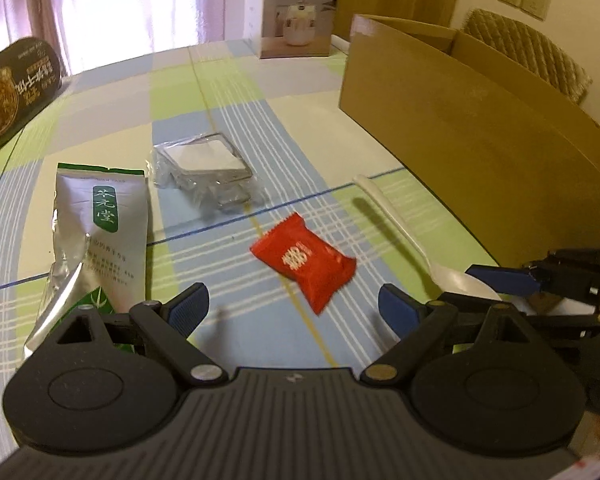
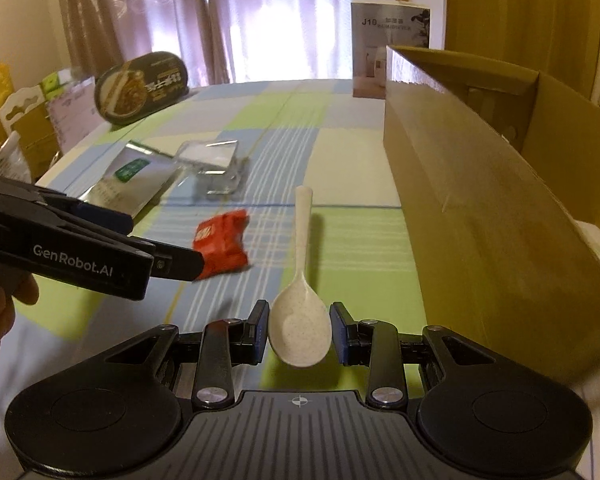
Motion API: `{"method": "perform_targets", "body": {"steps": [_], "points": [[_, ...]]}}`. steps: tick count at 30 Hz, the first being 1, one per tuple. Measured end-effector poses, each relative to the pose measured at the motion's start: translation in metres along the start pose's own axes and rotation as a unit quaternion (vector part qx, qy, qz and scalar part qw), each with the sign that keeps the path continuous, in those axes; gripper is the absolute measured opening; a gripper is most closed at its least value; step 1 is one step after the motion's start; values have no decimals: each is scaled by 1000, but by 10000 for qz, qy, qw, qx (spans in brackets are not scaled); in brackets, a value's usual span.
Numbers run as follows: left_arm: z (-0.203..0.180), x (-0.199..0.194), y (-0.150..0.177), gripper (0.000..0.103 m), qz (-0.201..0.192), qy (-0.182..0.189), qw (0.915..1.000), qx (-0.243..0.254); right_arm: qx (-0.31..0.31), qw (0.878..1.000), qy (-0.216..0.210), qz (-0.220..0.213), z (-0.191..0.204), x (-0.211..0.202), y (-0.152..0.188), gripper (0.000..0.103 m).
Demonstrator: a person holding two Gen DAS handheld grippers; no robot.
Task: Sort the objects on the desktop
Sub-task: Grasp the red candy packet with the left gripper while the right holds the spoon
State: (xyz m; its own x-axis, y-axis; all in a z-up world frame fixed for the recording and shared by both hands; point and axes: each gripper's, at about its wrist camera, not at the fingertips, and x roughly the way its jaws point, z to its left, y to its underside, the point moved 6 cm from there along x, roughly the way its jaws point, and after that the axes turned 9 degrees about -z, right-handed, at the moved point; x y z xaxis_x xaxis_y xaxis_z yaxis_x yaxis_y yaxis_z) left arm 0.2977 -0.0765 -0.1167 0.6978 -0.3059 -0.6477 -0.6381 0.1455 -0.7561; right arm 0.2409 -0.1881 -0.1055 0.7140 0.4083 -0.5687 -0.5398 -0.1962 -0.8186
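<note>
Left gripper [image 1: 294,306] spread wide over checked tablecloth [image 1: 228,92], red packet [image 1: 304,262] lying just ahead of it, right gripper [image 2: 299,332] parted around bowl of white spoon [image 2: 300,320], pads touching or just clear, cardboard box [image 2: 480,208] at right

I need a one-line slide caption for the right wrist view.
Right claw open around a white spoon's bowl, beside a cardboard box.

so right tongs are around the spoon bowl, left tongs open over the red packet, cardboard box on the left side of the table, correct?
Not quite: the cardboard box is on the right side of the table, as the right wrist view shows. The rest holds: right tongs around the spoon bowl, left tongs open over the red packet.
</note>
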Motion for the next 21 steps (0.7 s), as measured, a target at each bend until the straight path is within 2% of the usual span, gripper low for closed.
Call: {"method": "perform_targets", "body": {"steps": [2,6,9,14,18,21], "points": [[2,6,-2,89,20,-41,9999,-148,-6,10000,30,-13,0,8,-2,30],[4,20,-5,78,120,-87,9985,-520,42,9999,105,-36,-3,17,-2,30],[2,29,-6,73,126,-100,9982,-584,46,9999,133,-55,-4,18,0,30],[1,42,-10,57,130,-194,9970,-738,50,9999,97,-57,-3,20,3,30],[-3,44,-11,34,159,-316,9978,-563,33,10000,53,-59,-2,18,3,30],[-6,38,-5,29,231,-282,9986,-384,-52,10000,-30,-56,2,13,6,30]]}}
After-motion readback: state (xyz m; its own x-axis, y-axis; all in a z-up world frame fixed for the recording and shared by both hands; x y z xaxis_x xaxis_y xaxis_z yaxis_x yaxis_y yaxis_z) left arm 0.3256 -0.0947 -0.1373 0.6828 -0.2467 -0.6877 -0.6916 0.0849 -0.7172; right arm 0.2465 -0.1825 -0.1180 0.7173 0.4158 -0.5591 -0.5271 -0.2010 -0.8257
